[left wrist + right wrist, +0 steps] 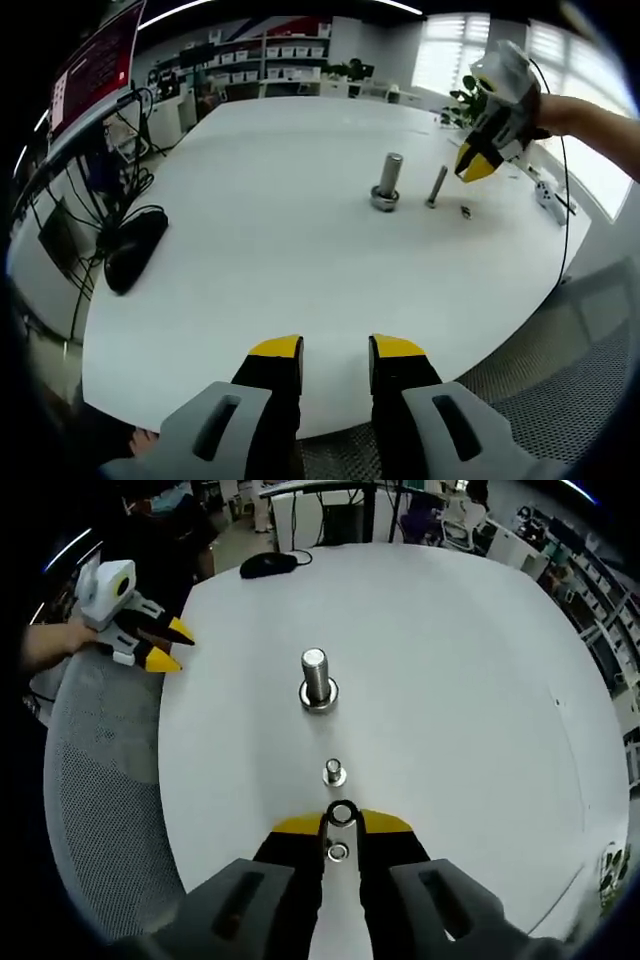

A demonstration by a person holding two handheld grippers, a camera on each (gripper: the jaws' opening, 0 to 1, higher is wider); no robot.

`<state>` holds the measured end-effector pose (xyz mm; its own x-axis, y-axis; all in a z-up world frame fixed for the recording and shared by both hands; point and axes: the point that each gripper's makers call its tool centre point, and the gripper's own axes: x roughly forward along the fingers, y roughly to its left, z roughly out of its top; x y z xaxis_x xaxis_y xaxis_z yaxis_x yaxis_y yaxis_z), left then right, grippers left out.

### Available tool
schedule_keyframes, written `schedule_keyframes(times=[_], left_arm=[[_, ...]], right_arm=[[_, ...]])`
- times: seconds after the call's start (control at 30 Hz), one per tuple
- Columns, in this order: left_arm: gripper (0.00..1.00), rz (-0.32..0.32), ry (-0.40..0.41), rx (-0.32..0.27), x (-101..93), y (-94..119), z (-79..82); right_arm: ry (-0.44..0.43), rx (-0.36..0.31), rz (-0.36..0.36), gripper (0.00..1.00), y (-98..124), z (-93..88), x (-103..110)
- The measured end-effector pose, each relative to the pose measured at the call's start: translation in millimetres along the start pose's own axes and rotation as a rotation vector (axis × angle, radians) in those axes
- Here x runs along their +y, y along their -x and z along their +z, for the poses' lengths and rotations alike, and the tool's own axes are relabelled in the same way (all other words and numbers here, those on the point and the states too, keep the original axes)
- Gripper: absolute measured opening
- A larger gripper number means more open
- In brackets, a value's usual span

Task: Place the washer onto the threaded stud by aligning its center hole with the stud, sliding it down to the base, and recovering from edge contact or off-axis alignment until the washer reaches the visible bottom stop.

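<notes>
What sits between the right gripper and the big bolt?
In the right gripper view, a smaller upright stud stands between the right gripper and the big bolt.

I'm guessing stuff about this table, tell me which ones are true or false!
1. The big bolt stands upright on the white table. True.
2. The black mouse sits right beside the big bolt. False: it lies far off, near the table's edge.
3. The left gripper has its jaws apart, with nothing between them. True.
4. Just one bolt stands on the table. False: a smaller bolt stands near the big one.
</notes>
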<state>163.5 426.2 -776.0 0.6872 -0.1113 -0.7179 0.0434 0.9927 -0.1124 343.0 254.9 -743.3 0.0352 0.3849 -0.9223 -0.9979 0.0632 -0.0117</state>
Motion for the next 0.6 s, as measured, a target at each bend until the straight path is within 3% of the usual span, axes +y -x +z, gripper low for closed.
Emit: schedule_keyframes(times=[0.33,0.6], left_arm=[[0.24,0.001,0.003,-0.005,-0.2,0.5,1.0],[0.24,0.002,0.005,-0.008,0.5,0.4,1.3]], right_arm=[[0.031,-0.037,-0.008,0.14,7.9,23.3,2.2],[0.066,0.010,-0.002,0.14,-2.3,24.4,4.1]])
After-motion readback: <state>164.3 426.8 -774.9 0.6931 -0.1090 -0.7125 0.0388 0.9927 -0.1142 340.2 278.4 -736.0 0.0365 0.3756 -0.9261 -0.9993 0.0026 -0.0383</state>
